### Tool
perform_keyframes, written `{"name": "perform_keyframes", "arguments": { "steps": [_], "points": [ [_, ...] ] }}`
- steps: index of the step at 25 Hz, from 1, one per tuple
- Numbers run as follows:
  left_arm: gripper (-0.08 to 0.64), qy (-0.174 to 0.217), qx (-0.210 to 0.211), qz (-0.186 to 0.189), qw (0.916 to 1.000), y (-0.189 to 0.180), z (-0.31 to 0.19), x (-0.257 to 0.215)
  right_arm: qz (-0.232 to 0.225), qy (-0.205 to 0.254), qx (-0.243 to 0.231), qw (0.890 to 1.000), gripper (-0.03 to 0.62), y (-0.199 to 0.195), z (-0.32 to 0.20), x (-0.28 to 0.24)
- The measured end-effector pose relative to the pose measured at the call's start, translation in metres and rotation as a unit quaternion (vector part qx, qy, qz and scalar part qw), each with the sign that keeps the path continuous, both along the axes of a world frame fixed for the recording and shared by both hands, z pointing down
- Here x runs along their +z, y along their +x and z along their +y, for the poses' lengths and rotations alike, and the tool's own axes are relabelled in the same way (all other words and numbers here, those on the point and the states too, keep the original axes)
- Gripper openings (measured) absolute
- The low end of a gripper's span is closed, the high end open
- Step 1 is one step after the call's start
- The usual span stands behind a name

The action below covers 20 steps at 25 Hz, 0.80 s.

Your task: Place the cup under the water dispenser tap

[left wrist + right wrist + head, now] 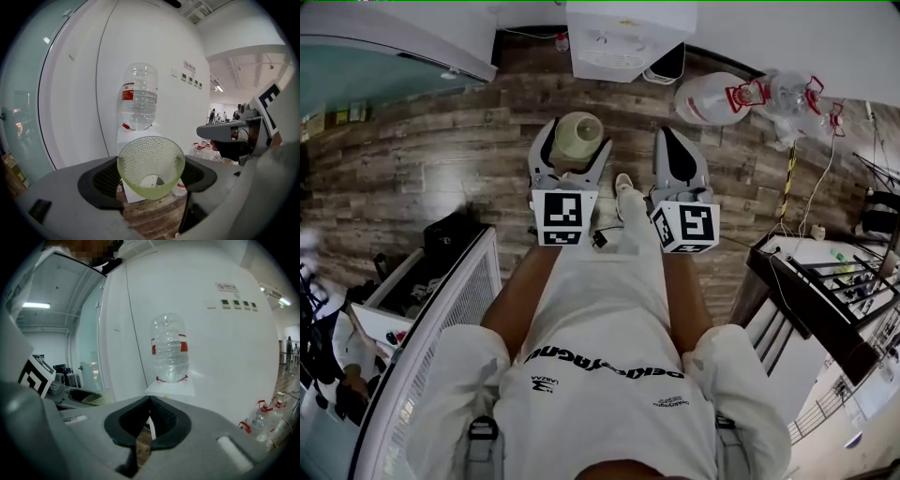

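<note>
Currently the left hand-held gripper [575, 142] clamps its jaws, set wide, on the pale green dimpled cup [151, 164], pads pressing both sides of its wall. The cup is held in the air above the wooden floor [441, 159], short of the white water dispenser [614, 37], which stands at the floor's far edge against the wall with a clear bottle [138, 96] on top. The right hand-held gripper [149, 420] is just beside it, jaws pressed together on nothing.
</note>
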State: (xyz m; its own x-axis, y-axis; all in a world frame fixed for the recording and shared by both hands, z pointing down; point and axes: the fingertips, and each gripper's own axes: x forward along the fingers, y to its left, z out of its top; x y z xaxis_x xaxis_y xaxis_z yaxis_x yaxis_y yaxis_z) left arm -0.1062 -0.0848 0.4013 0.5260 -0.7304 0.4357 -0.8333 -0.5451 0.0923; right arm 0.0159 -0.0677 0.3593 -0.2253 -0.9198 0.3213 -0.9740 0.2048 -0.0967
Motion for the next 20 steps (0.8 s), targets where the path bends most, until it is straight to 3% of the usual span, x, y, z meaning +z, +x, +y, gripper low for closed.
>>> {"name": "perform_keyframes", "arguments": {
  "steps": [13,20],
  "points": [
    [0.373,-0.001,0.034,0.001,0.9994,0.028,-0.033,0.023,-0.010,-0.004,0.049,0.999,0.000,0.021,-0.020,0.025],
    [0.373,-0.009,0.019,-0.013,0.9997,0.039,-0.056,0.067,-0.020,-0.021,0.031,0.999,0.000,0.024,-0.040,0.074]
  ]
}}
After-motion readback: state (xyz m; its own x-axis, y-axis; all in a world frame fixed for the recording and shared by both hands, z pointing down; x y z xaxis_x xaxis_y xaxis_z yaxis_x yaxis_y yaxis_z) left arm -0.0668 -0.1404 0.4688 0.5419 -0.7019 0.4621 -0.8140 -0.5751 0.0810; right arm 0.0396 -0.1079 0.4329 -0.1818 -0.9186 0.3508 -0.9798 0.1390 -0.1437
